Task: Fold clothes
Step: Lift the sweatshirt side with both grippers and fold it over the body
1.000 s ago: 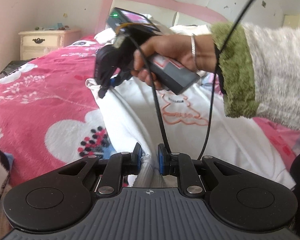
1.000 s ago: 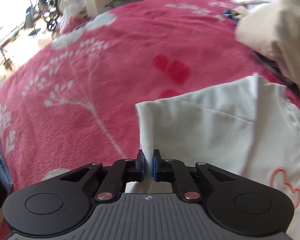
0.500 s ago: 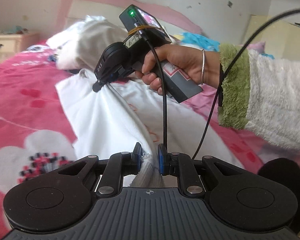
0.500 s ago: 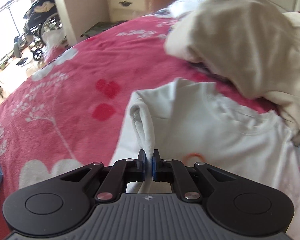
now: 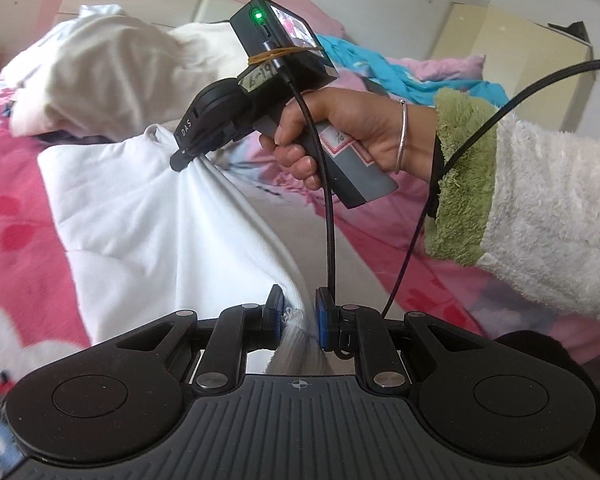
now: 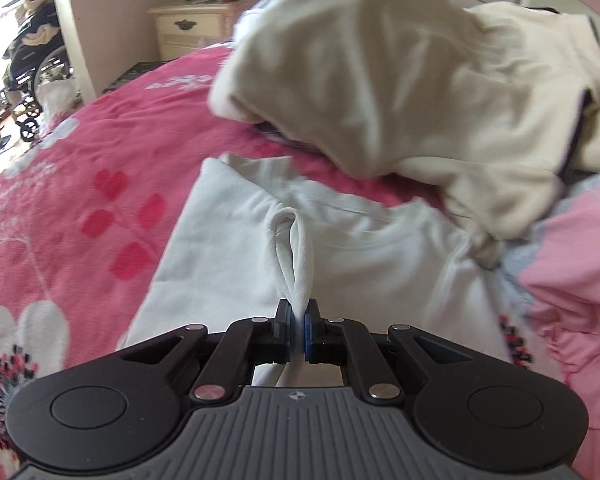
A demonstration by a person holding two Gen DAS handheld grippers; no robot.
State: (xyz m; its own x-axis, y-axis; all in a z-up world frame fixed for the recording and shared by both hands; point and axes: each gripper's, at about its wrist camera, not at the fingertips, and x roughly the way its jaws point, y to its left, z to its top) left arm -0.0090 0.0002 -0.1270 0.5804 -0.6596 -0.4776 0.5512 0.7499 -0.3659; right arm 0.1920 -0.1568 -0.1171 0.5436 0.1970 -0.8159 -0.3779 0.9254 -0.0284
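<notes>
A white garment (image 5: 152,220) lies on the pink bedspread, one side lifted and carried over its middle. My left gripper (image 5: 298,312) is shut on a bunched, ribbed edge of it. My right gripper (image 6: 297,322) is shut on a thin fold of the same white garment (image 6: 228,256), which rises to the pads. In the left wrist view the right gripper (image 5: 182,158), held by a hand in a fluffy white and green sleeve, pinches the cloth at the far end, so the fabric is stretched between the two grippers.
A heap of cream clothes (image 6: 400,80) lies on the bed just beyond the garment. The pink flowered bedspread (image 6: 80,200) spreads to the left. A cream nightstand (image 6: 188,32) and a wheelchair (image 6: 24,76) stand past the bed. A turquoise cloth (image 5: 380,68) lies by the headboard.
Both grippers have swung to the right across the bed with the white garment's edge in them, folding it over itself. The cream heap and headboard have come closer in view.
</notes>
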